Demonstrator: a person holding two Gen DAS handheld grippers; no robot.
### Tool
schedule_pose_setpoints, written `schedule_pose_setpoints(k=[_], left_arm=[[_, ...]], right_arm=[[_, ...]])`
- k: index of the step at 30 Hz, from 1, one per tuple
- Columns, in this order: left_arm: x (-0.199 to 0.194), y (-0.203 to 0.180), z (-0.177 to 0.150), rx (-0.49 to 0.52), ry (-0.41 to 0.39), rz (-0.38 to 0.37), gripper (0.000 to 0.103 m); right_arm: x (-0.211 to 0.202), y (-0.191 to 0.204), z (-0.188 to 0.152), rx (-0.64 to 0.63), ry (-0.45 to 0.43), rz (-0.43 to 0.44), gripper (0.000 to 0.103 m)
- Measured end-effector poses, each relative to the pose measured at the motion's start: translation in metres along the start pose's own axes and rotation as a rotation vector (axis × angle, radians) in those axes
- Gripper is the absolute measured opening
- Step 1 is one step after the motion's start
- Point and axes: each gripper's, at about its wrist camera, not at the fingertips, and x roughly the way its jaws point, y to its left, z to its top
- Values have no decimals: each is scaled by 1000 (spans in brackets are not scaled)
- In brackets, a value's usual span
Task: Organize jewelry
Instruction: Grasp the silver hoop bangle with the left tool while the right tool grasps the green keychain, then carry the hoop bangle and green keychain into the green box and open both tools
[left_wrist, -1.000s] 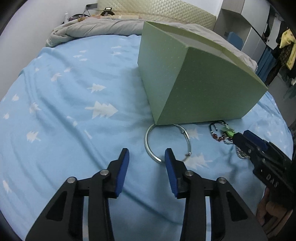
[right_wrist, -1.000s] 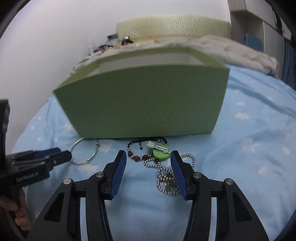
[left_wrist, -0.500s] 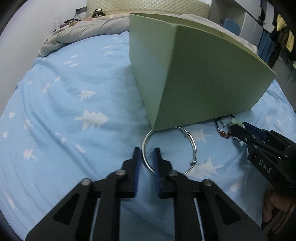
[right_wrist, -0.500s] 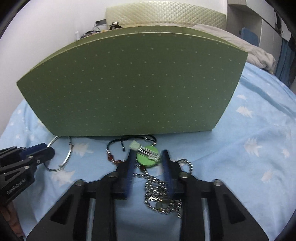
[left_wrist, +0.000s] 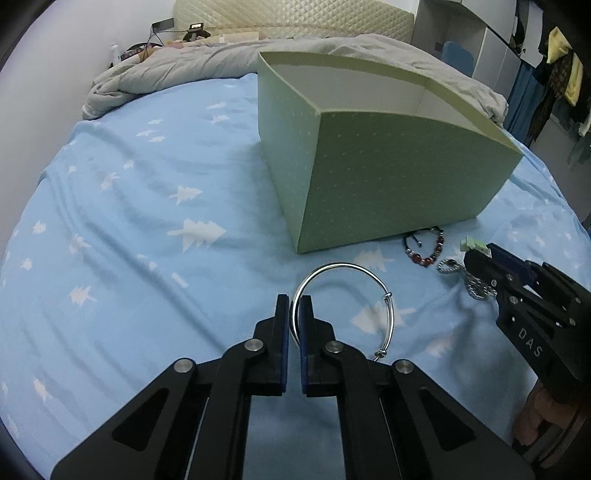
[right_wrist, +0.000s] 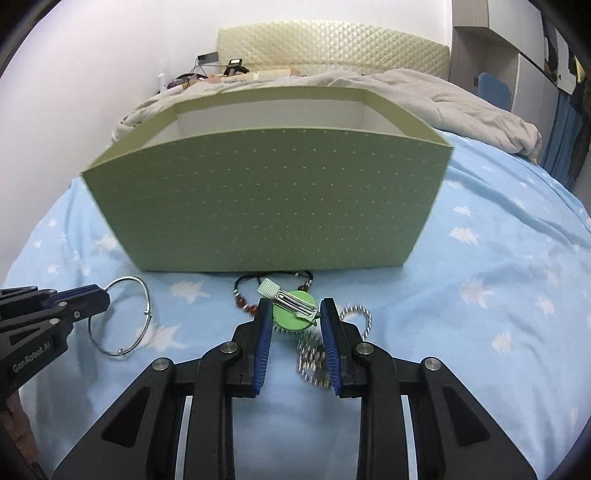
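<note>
My left gripper is shut on the rim of a silver bangle and holds it just above the blue bedsheet; the bangle also shows in the right wrist view. My right gripper is shut on a round green hair clip with a silver metal clasp, lifted a little off the sheet. A bead bracelet with red beads and a silver ball chain lie on the sheet in front of an open green box, also seen in the right wrist view.
The box stands on a blue bedsheet with white tree prints. A grey duvet and a padded headboard lie behind it. Wardrobes and hanging clothes are at the right.
Both grippers closed from open, the left on the bangle and the right on the green clip, and both have since lifted and pulled back a little from the box.
</note>
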Motion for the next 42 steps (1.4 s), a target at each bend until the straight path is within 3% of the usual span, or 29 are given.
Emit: schedule_pose_setpoints(k=[23,30,42], left_arm=[[-71,-21,-23,1,-68,-68,3],[-89,-26,-1,15,-100,-89,3],[-109,-26,71,18,-140,-102,3]], right_arm=[[-91,0,-19,2,-78,31,24],[-110,-3,5,11,-117,52,24],[-121,-7,76,-10,-159,77,24]])
